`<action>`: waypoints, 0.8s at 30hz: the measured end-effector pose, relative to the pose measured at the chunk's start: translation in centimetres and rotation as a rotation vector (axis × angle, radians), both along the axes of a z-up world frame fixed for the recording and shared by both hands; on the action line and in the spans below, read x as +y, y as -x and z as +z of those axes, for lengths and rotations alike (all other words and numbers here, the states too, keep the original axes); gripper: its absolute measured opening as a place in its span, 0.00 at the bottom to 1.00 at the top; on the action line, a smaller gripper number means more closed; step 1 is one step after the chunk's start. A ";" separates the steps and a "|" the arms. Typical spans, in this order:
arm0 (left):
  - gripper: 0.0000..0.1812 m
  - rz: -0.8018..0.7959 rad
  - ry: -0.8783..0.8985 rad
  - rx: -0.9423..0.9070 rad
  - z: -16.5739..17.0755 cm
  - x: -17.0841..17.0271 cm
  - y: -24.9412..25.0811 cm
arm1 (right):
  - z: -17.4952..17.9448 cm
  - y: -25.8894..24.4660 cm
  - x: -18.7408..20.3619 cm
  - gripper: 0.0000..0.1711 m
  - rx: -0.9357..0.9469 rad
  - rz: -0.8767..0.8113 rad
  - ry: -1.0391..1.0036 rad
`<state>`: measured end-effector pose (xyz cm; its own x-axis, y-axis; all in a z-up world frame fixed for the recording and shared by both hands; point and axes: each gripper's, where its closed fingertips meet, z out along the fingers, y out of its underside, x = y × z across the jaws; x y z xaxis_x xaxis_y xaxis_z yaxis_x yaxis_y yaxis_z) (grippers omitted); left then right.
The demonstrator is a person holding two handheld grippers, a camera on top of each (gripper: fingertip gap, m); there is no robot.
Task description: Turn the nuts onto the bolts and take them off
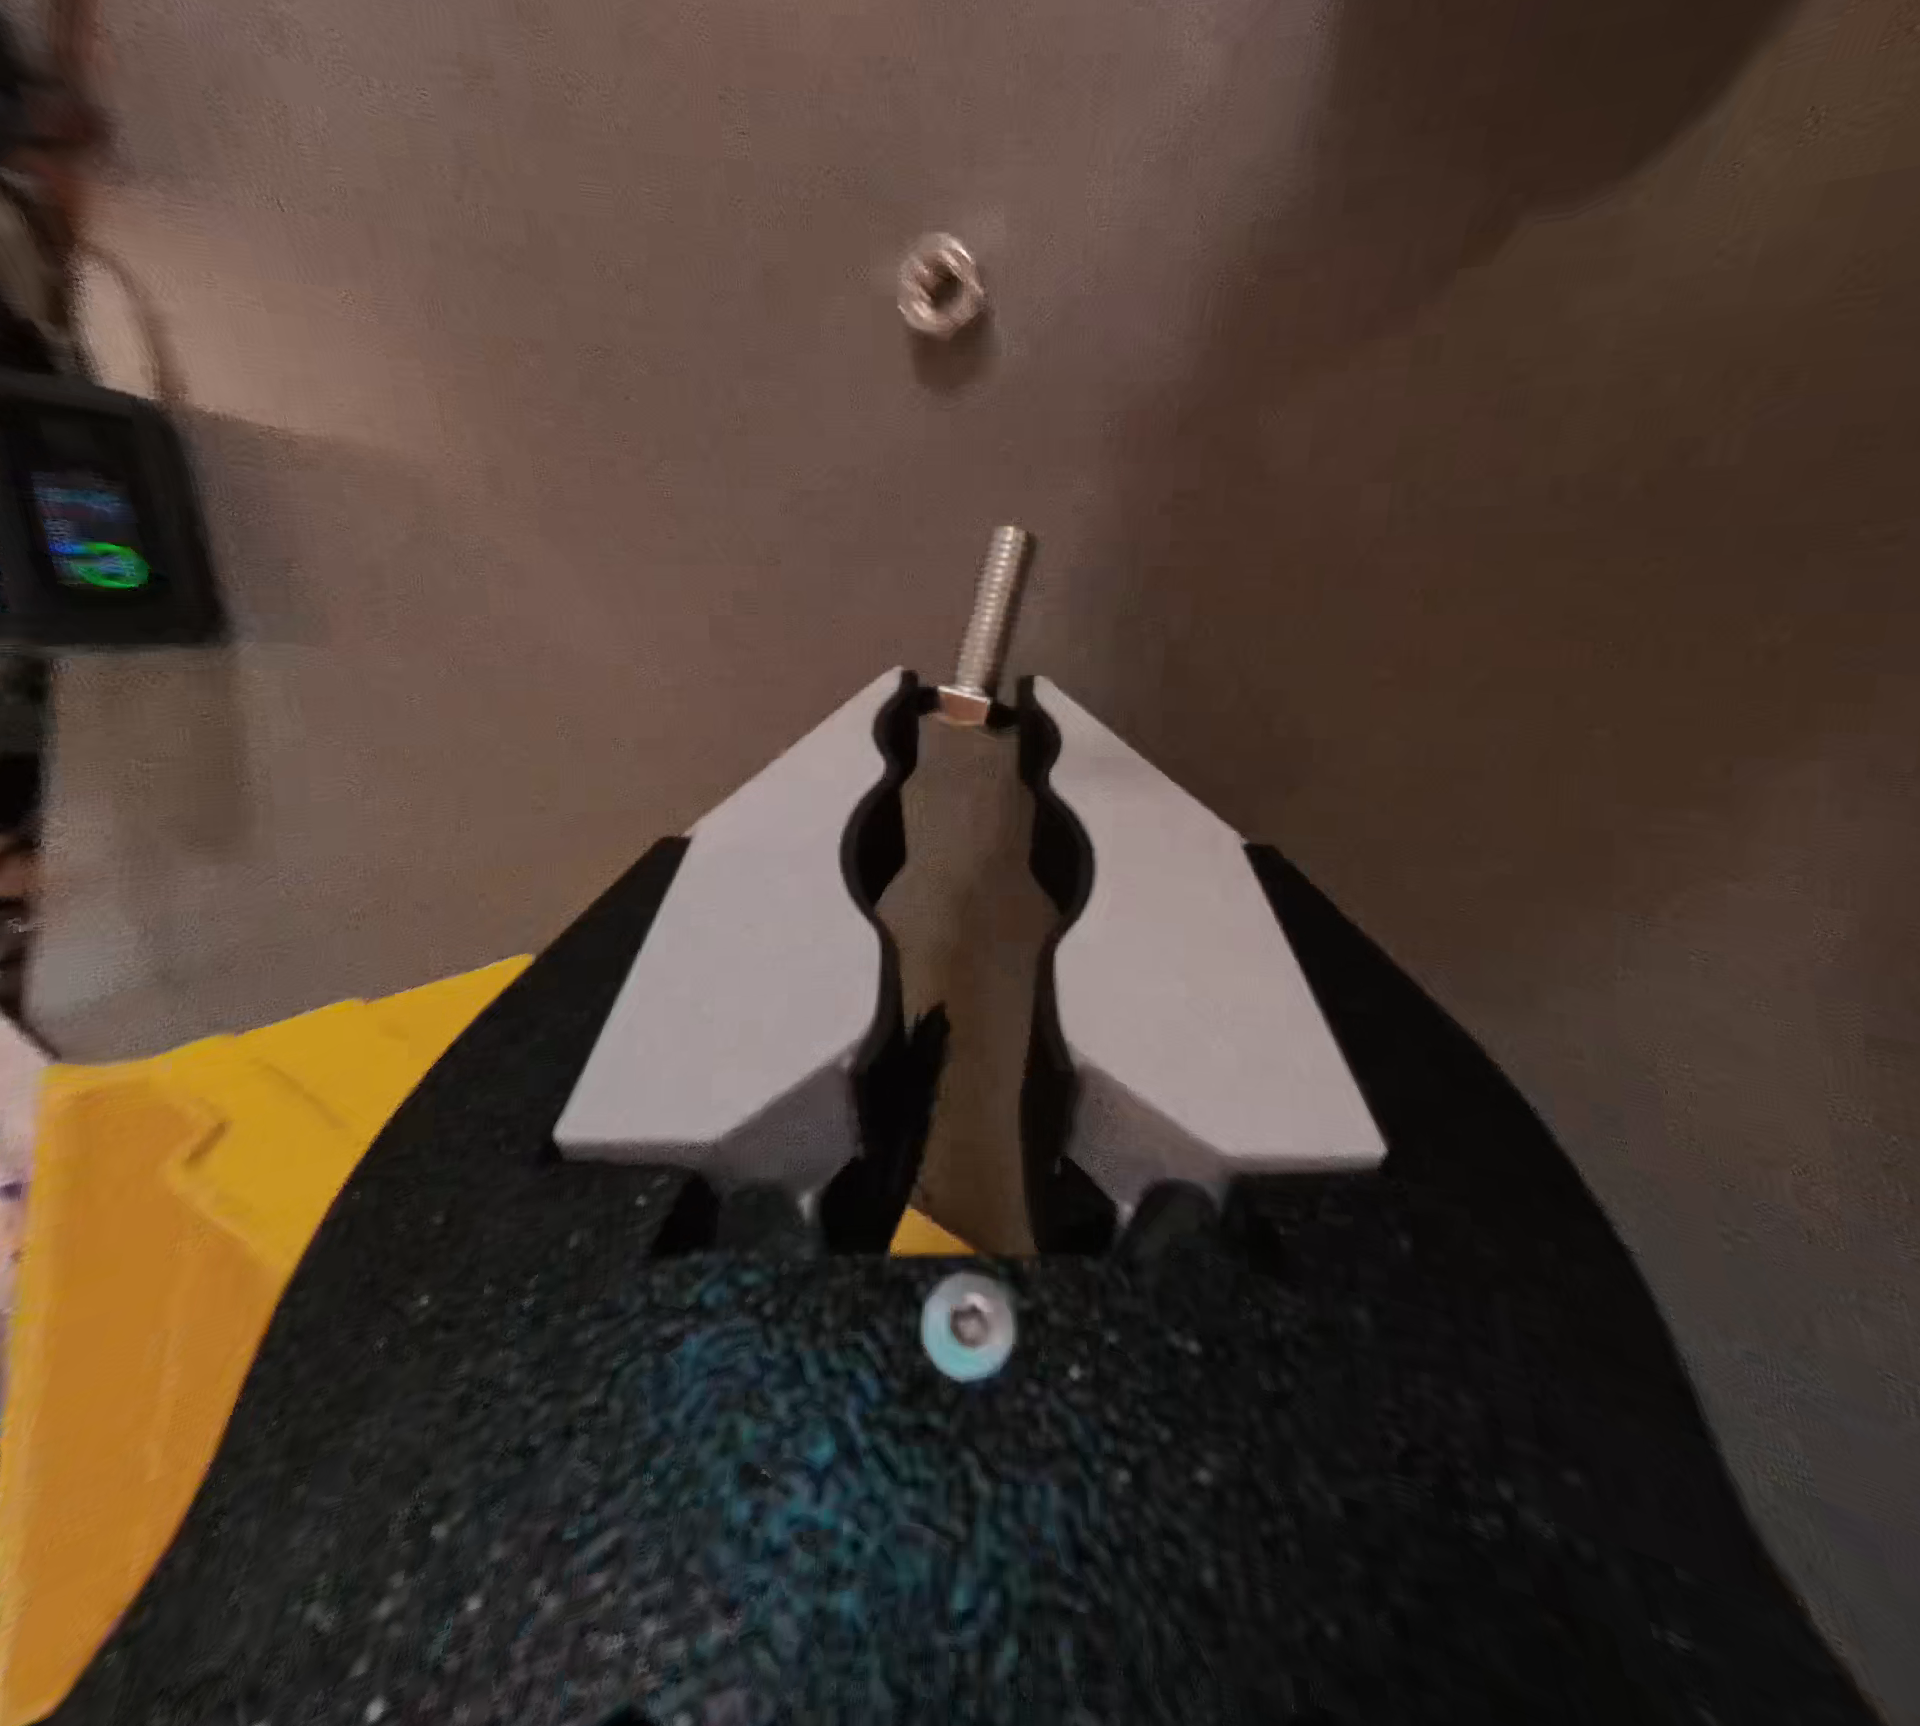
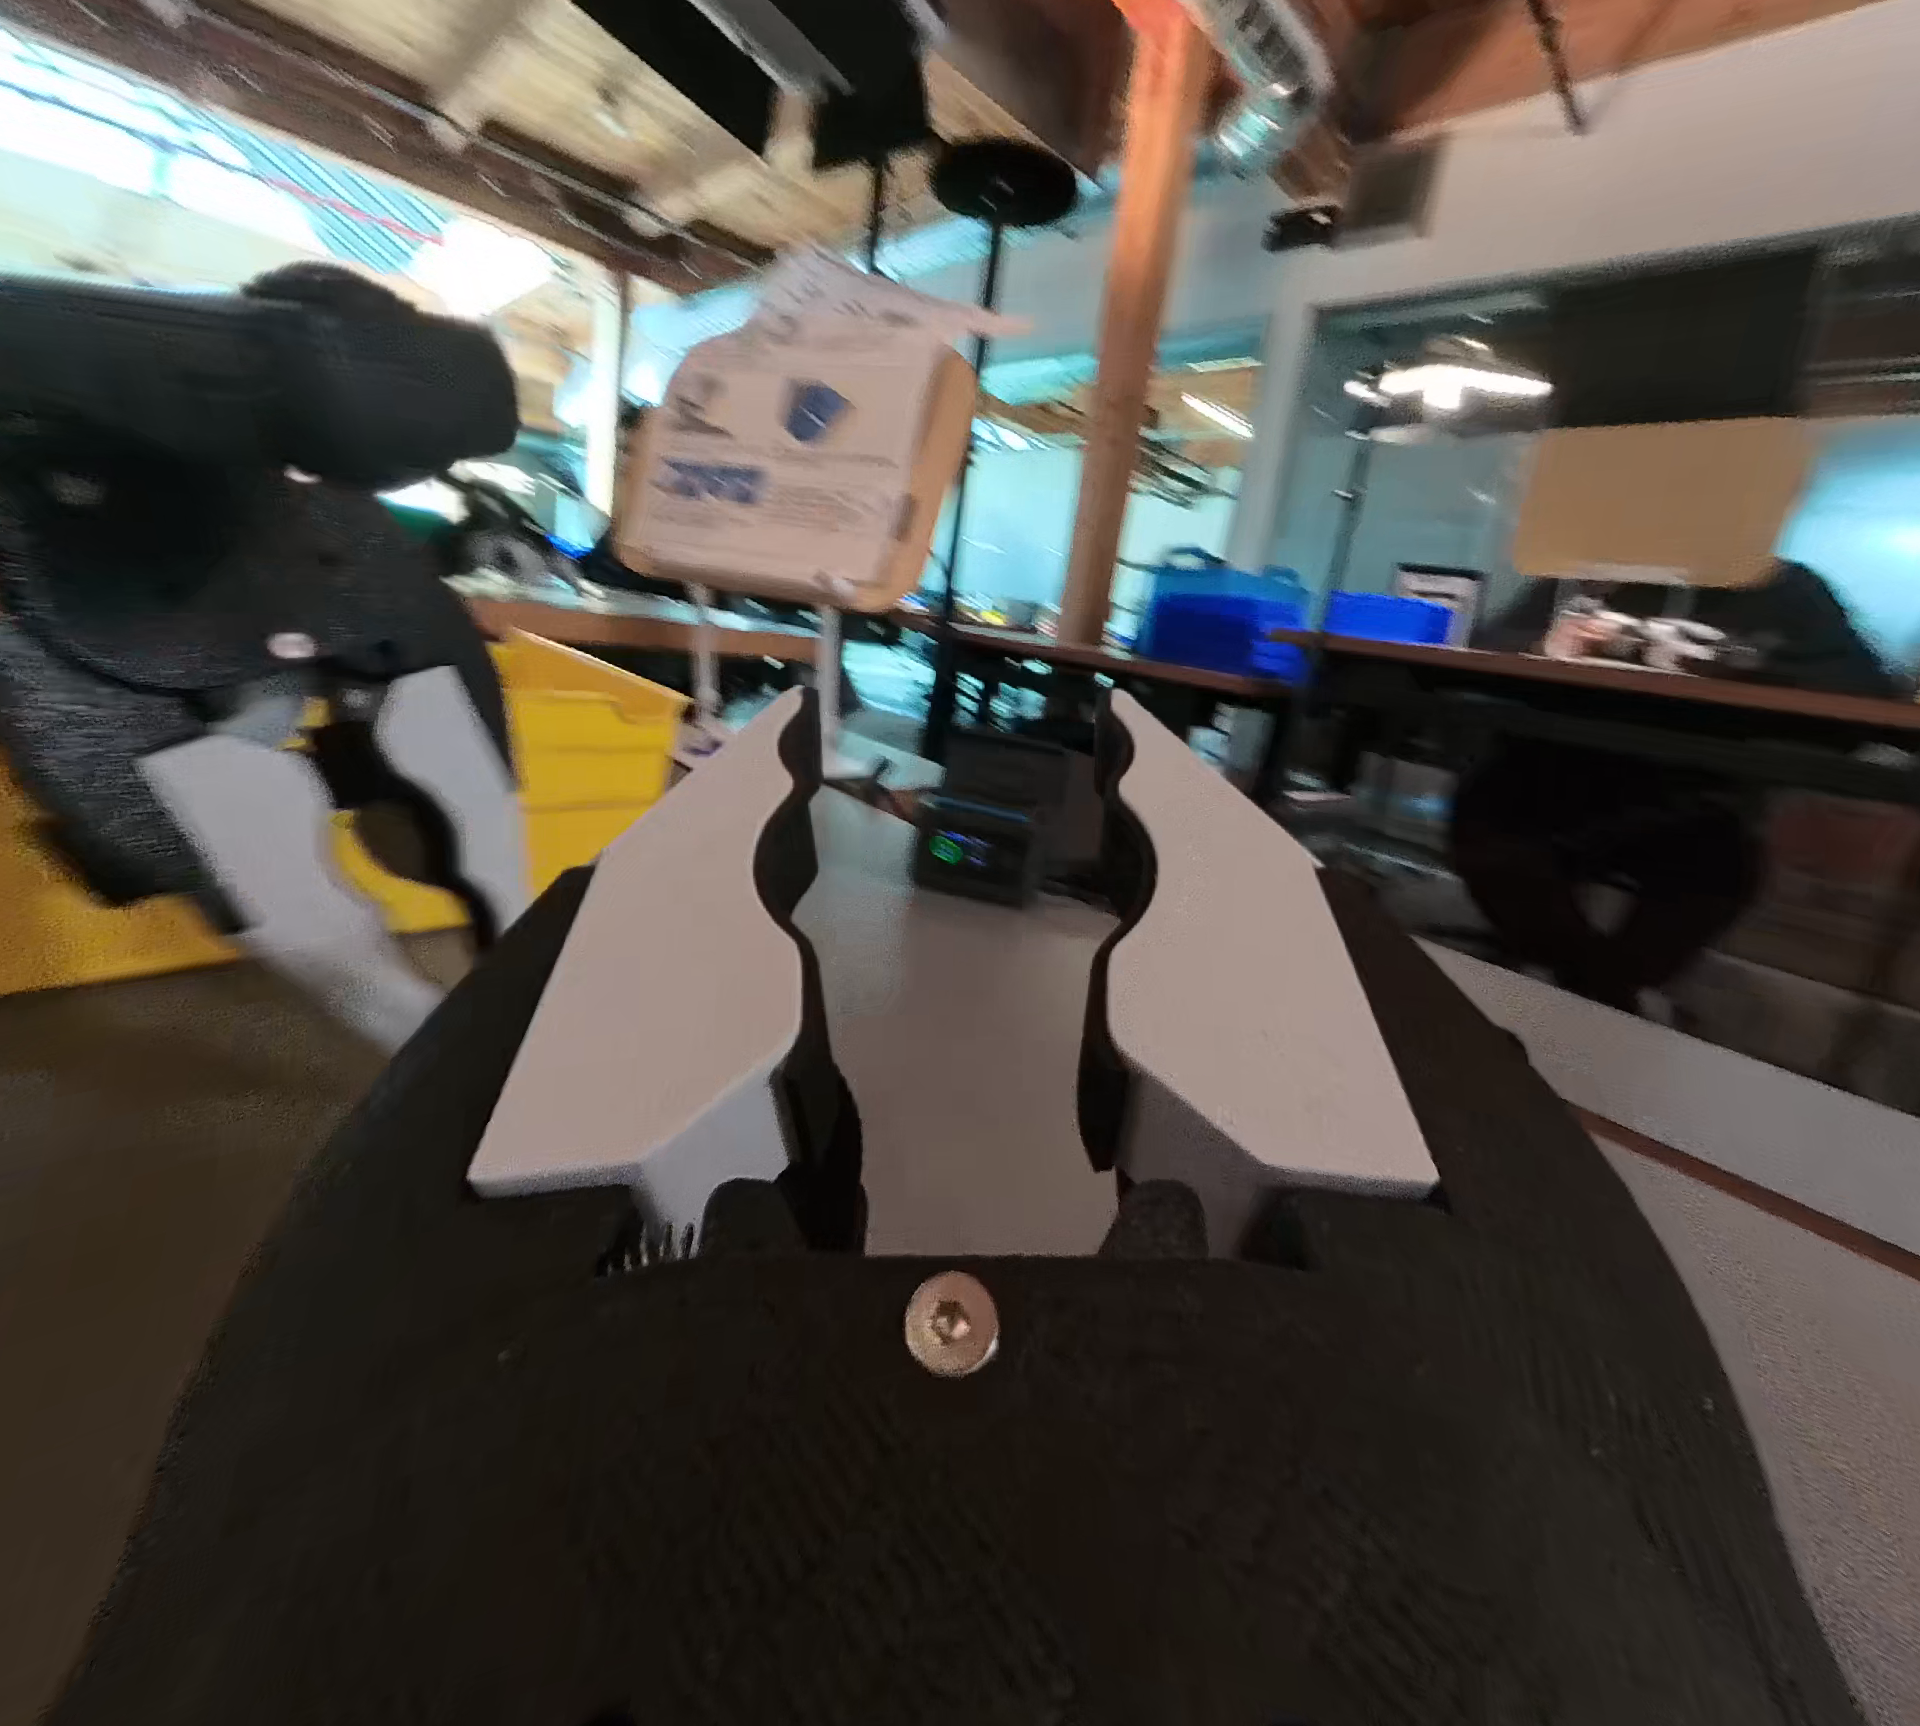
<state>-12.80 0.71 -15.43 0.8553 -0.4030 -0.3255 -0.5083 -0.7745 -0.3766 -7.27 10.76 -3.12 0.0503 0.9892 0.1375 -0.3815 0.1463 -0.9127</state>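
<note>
In the left wrist view my left gripper (image 1: 966,708) is shut on the hex head of a silver bolt (image 1: 992,611). The threaded shank points forward, away from the fingers, above the grey table. A silver nut (image 1: 940,286) lies flat on the table beyond the bolt's tip, apart from it. In the right wrist view my right gripper (image 2: 958,720) is open and empty, raised and looking level across the table. The left gripper (image 2: 312,741) shows blurred at the left of that view. The bolt and nut do not show in that view.
A yellow bin (image 2: 592,741) stands at the left, also showing in the left wrist view (image 1: 208,1157). A small black device with a lit screen (image 2: 977,845) sits on the table ahead; it shows at the left wrist view's left edge (image 1: 99,523). Workbenches with blue boxes (image 2: 1226,616) stand behind.
</note>
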 end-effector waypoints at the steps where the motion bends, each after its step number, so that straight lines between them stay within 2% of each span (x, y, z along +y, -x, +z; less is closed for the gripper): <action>1: 0.09 0.017 -0.155 0.032 1.9 1.1 0.3 | 0.1 -0.1 -0.7 0.29 0.003 0.079 0.032; 4: 0.09 0.003 -0.550 0.104 8.1 2.7 -0.1 | -0.2 -0.1 -3.5 0.23 -0.037 0.378 0.154; 7: 0.09 -0.126 -0.765 0.001 11.6 2.7 -3.5 | 0.0 -0.4 -5.8 0.18 -0.064 0.615 0.237; 15: 0.09 -0.174 -0.821 -0.093 11.5 3.2 -6.0 | 1.3 -1.3 -6.9 0.14 -0.010 0.700 0.256; 17: 0.09 -0.177 -0.819 -0.118 11.0 3.5 -6.4 | 0.9 -1.3 -6.9 0.06 -0.034 0.703 0.239; 18: 0.09 -0.175 -0.826 -0.139 10.9 3.6 -6.5 | 0.9 -1.4 -6.9 0.05 -0.042 0.715 0.231; 20: 0.09 -0.175 -0.830 -0.248 10.8 3.3 -7.1 | 0.6 -1.9 -6.9 0.04 -0.079 0.772 0.235; 24: 0.20 -0.156 -0.721 -0.550 9.9 2.3 -7.9 | 0.1 -2.7 -7.5 0.04 -0.144 0.871 0.214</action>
<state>-4.86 3.03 -5.48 0.9170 -0.3845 -0.1059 -0.1934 -0.1963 -0.9613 -4.60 3.25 -2.99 -0.7308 0.6743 -0.1063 -0.1582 -0.3187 -0.9345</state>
